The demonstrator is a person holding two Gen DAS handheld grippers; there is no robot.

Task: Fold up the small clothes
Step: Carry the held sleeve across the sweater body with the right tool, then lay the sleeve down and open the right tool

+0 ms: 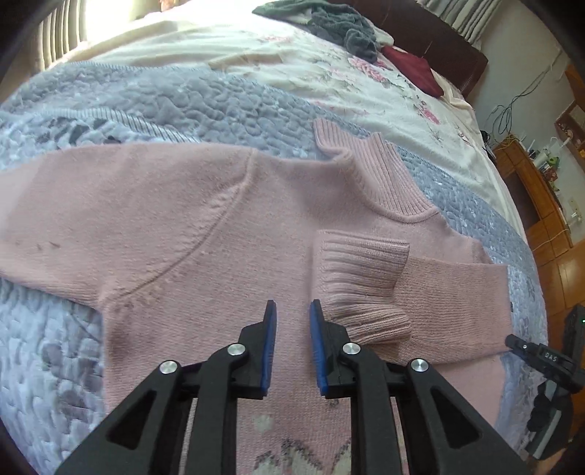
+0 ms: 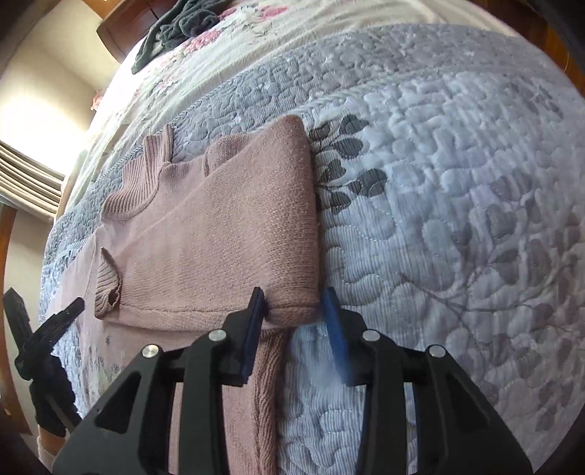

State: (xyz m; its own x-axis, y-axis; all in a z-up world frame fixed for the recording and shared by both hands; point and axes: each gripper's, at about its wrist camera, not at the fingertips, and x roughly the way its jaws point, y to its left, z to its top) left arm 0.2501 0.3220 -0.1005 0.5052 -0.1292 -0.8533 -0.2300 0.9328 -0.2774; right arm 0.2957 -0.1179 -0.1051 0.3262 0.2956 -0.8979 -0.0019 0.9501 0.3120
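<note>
Right gripper (image 2: 294, 305) hanging open astride sweater (image 2: 219, 226) folded sleeve corner; left gripper (image 1: 291, 318) hovering open, empty. Other sleeve lying unfolded toward bed (image 2: 457, 182) edge; should be pinching cuff, carrying flat across.

left claw (image 1: 292, 310): fingers parted, holding nothing | right claw (image 2: 294, 303): fingers parted wide, holding nothing

Sweater (image 1: 204, 226) lies flat on bed (image 1: 204, 106), collar at 12 o'clock, folded sleeve (image 1: 431, 303) at 3, w/ clothes pile (image 1: 340, 25) far behind.
</note>
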